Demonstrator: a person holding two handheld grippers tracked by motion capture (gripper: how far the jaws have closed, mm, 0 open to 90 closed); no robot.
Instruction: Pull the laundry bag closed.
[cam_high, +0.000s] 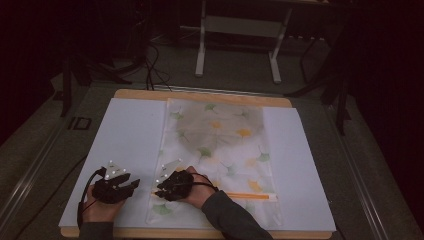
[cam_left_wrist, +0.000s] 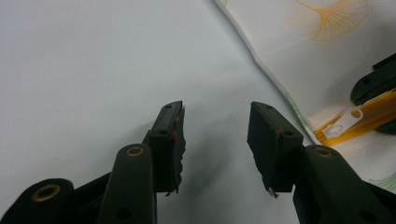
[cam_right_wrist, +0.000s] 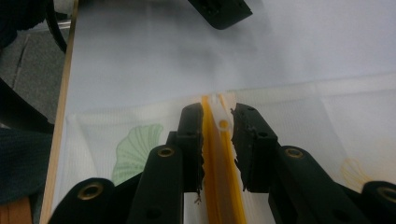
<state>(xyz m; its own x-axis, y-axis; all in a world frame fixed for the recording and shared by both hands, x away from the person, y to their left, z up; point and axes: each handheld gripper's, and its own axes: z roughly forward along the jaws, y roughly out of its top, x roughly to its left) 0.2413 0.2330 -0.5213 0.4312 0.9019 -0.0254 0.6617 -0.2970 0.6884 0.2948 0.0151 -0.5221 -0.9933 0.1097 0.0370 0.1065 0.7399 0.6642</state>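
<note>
- Worktop (cam_high: 130, 125) carried a white sheet, with a wooden edge showing at its near and far sides.
- The left tool (cam_high: 131, 185) rested on the bare white sheet near the front left corner, held in the person's left hand (cam_high: 98, 209); in the left gripper view its jaws stood wide apart with nothing between them.
- A translucent pouch (cam_high: 220, 145) printed with green and yellow leaves lay flat along the middle of the sheet, just right of the left tool.
- An orange zipper (cam_high: 250, 196) ran across the pouch near its front end, its white pull (cam_right_wrist: 218, 111) sitting at the zipper's left end.
- The right tool (cam_high: 161, 190) lay over that left end; in the right gripper view its jaws were narrowed either side of the orange zipper and the pull, a little gap remaining, so a firm grip could not be told.
</note>
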